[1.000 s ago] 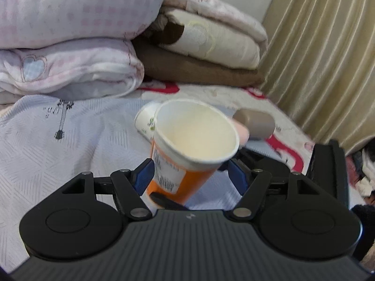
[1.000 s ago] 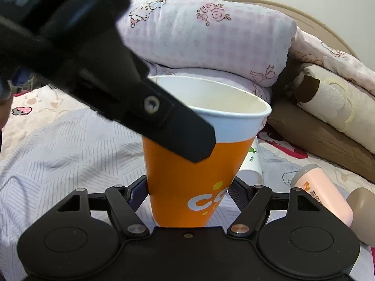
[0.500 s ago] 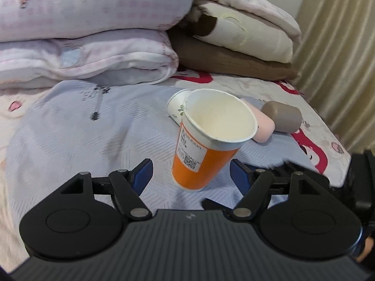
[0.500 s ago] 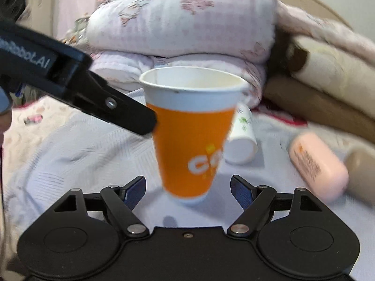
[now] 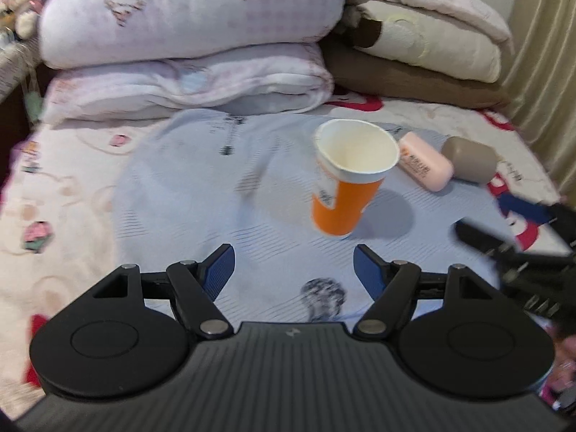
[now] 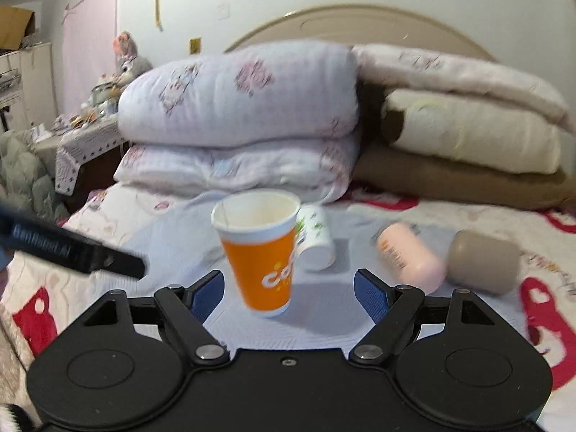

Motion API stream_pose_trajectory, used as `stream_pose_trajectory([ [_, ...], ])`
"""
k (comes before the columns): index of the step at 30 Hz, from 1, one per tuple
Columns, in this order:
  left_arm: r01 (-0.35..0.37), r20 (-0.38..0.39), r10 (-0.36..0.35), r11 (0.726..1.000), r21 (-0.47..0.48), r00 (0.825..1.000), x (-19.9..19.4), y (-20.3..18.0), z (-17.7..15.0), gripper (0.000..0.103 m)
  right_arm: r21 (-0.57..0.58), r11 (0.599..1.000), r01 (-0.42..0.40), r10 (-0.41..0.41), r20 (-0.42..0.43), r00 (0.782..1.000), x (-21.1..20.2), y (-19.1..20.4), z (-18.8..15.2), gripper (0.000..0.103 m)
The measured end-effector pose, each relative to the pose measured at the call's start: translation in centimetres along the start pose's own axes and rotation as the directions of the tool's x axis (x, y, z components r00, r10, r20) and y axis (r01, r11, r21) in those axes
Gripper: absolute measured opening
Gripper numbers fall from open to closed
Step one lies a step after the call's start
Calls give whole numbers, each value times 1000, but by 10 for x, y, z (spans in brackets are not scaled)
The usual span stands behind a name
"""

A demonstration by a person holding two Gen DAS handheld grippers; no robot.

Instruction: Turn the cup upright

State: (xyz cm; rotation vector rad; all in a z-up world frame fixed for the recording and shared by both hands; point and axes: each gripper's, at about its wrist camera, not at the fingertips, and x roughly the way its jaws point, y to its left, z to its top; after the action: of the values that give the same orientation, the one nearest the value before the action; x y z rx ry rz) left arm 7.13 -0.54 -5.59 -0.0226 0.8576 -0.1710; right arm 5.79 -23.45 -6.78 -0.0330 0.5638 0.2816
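**Inspector A:** Status of the orange paper cup (image 5: 345, 183): mouth up, base on the pale blue quilted bedspread (image 5: 172, 194), near the middle of the bed. It leans slightly in both views. Nothing grips it.

**Inspector B:** Confirmed. Left gripper (image 5: 294, 270) has its jaws spread wide with nothing between them; the cup sits beyond the fingertips, apart from both pads. Right gripper (image 6: 289, 289) is likewise wide and empty. From its camera the cup's base appears between the blue pads, but I see no contact.

**Inspector A:** Hazards. First, the support: a soft, yielding bedspread under a light, narrow-based cup. In my judgement the lean means it could topple unaided, or with any press on the bedding nearby.

**Inspector B:** Second, clearance. The right tool's fingers flank the cup. A sideways drift on withdrawal would likely clip the wall and knock it over. A straight pull-back looks safest.

**Inspector A:** Third, neighbours. A small white cup (image 6: 316, 241) lies on its side just behind the orange one; whether they touch I cannot tell. A pink bottle (image 5: 424, 165) and a taupe cylinder (image 5: 468, 160) lie to its right. Round items on soft cloth may roll into it.

**Inspector B:** Assessment: the flip appears done; remaining risk is disturbance.
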Motion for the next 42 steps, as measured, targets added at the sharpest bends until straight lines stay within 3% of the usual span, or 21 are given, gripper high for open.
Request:
stream_pose_trajectory([
  [4,-80,18,79,996,30,997,-30,-5,1,95,6,998,67,-67,-1,998,-27,-4,17,83],
  [8,-69,3,69,997,32,998,-49,-10,2,95,16,999,35,-36,33,999,-57,-6,30,83],
  [14,-108,5,108,994,-17,994,-76,-16,1,97,8,995,97,-97,70,993,-101,-1,42,84],
  [20,-154,65,152,988,25,986,-100,-26,-7,99,24,988,154,-154,37,987,-133,0,42,88],
  [24,-182,91,180,983,14,979,-112,-27,-13,103,48,985,165,-168,62,984,-142,-2,36,97],
  [27,-215,80,213,976,18,974,-116,-28,-17,103,95,980,175,-182,61,981,-146,-5,31,98],
  [33,-205,104,201,978,29,974,-128,-28,-22,103,91,962,258,-262,31,965,-153,1,30,99],
  [42,-226,89,226,974,-4,970,-131,-25,-27,103,90,963,253,-255,14,967,-164,1,26,99],
])
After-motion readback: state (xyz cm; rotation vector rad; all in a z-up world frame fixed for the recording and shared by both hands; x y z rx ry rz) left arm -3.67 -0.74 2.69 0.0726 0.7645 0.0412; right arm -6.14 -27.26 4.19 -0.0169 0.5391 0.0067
